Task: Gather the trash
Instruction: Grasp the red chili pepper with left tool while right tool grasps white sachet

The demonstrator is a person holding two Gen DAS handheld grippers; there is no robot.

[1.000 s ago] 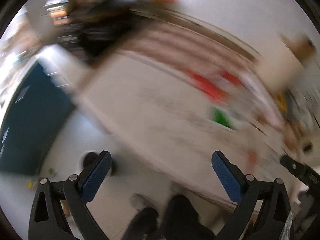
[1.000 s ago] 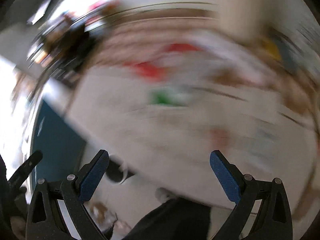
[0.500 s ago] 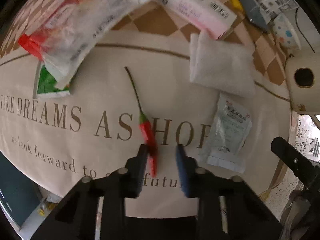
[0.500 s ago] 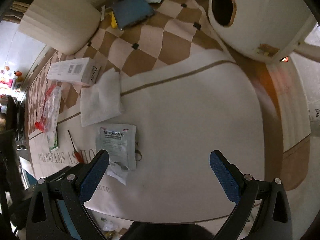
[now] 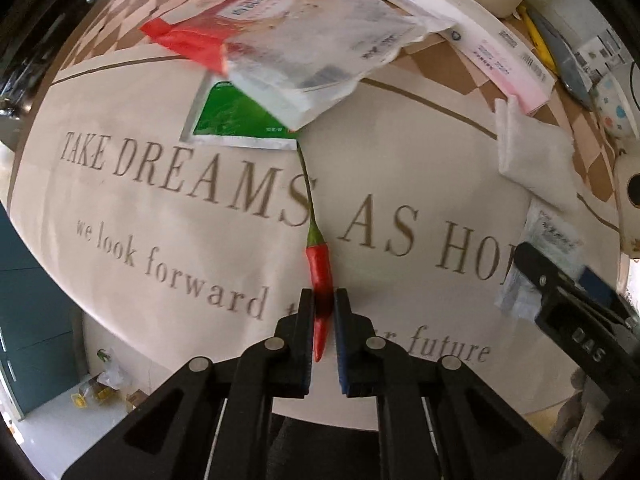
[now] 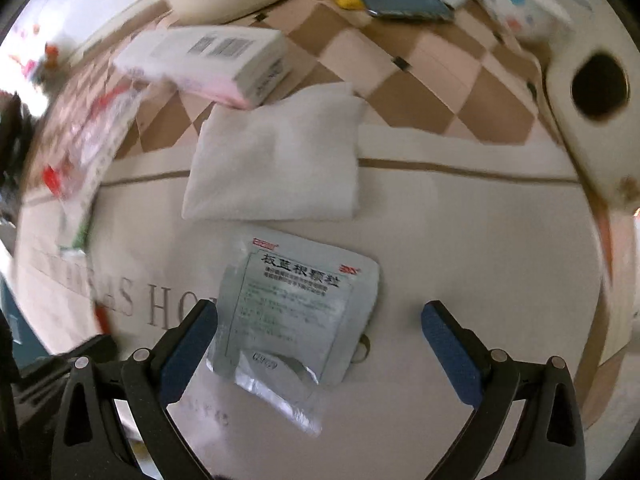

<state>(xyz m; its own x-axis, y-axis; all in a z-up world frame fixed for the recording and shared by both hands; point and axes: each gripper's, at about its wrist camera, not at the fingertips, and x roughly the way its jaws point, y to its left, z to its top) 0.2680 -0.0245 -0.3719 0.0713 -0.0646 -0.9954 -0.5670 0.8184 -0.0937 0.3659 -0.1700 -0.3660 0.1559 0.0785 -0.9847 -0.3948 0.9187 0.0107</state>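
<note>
While the left gripper points down at the cream printed tablecloth, its jaws have just been closing and now pinch a small red chili pepper with a long thin green stem. Only the middle of the pepper is covered by the black fingers; its tip shows in the narrow gap below them, and the far end of the stem runs under a green-and-white foil packet. That packet is itself half buried beneath a crumpled clear plastic bag with a red strip towards the far edge of the cloth.

Near the front edge, the right gripper stands wide open with nothing between its blue pads. Its left pad lies at the edge of a pale silver-green medicine sachet with dark print, whose torn lower corner is turned up; whether the pad touches it cannot be told. Just beyond the sachet lies a folded white paper tissue, and past that a white and pink cardboard box with a barcode, blurred. At the left rim of that view, the bag and packet are smeared beyond reading.
</note>
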